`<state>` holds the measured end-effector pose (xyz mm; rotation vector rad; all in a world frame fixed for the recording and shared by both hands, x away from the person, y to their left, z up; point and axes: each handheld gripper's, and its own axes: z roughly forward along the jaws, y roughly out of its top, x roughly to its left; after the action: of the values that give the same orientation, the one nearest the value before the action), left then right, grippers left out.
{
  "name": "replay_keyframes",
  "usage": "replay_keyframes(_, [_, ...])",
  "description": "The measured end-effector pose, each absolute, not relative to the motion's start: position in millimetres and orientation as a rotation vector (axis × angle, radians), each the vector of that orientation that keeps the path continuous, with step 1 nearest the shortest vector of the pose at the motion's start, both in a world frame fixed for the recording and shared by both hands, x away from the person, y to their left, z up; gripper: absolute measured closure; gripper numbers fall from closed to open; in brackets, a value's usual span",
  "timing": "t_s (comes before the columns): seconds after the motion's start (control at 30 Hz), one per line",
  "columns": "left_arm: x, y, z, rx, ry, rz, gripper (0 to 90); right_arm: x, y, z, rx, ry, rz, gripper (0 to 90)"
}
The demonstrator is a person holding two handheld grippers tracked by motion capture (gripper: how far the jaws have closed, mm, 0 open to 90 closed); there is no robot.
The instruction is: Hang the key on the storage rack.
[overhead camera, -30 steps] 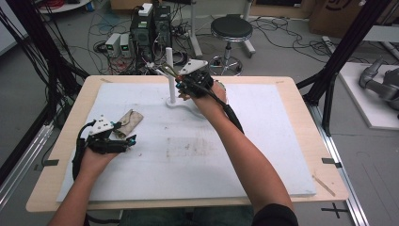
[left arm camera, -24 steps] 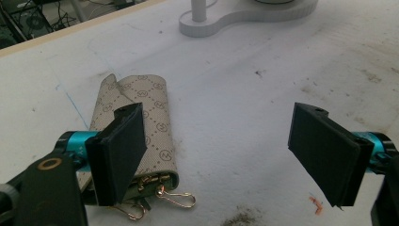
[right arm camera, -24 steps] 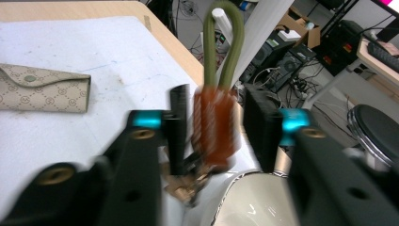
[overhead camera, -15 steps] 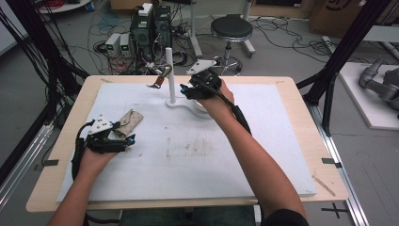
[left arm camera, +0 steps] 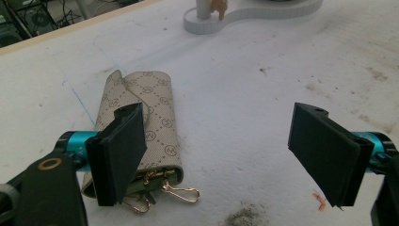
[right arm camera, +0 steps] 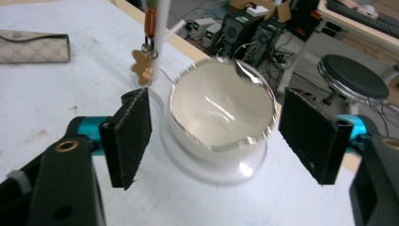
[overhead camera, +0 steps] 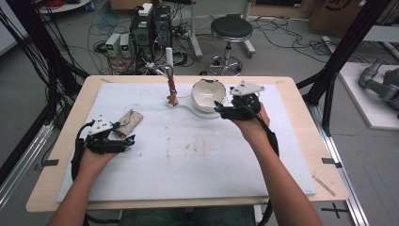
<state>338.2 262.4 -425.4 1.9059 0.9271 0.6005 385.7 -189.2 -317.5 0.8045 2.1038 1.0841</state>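
Note:
A white bowl [overhead camera: 207, 94] sits on the round end of a white stand [overhead camera: 188, 107] at the back of the table. My right gripper [overhead camera: 221, 110] is just right of it; its jaws have just been opening and stand wide. In the right gripper view the bowl [right arm camera: 221, 113] shows between and beyond the right gripper [right arm camera: 219, 117], with neither pad touching it. A small brown keychain figure [overhead camera: 172, 97] hangs from the stand's post [overhead camera: 169, 59]. My left gripper [overhead camera: 127, 141] rests open at the left, over the near end of a beige patterned key pouch [left arm camera: 141, 117].
The pouch's gold clasps [left arm camera: 181, 193] lie at its near end under my left gripper [left arm camera: 216, 122]. A white mat [overhead camera: 211, 155] covers the wooden table [overhead camera: 301, 94]. Computers, cables and a stool [overhead camera: 230, 28] stand on the floor behind.
My right hand has moved from the post to the right, beside the bowl, and its jaws have opened. The keychain hangs on the post. The left hand has kept still.

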Motion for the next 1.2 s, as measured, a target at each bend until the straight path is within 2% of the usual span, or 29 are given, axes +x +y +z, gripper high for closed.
replay_keyframes(0.3, [337, 261, -425, 1.908, 0.919, 0.606, 19.7, 359, -245, -349, 0.94, 2.045, 1.126, 25.0])
replay_keyframes(0.57, [338, 261, -426, 1.904, 0.917, 0.597, 19.7, 345, -276, -371, 1.021, 1.99, 1.167, 20.3])
replay_keyframes(0.9, [340, 263, -426, 1.892, 0.92, 0.587, 19.7, 343, -286, -405, 1.077, 2.027, 1.153, 18.5])
replay_keyframes(1.2, [339, 262, -425, 1.884, 0.912, 0.593, 19.7, 343, -289, -405, 1.085, 2.007, 1.14, 18.5])
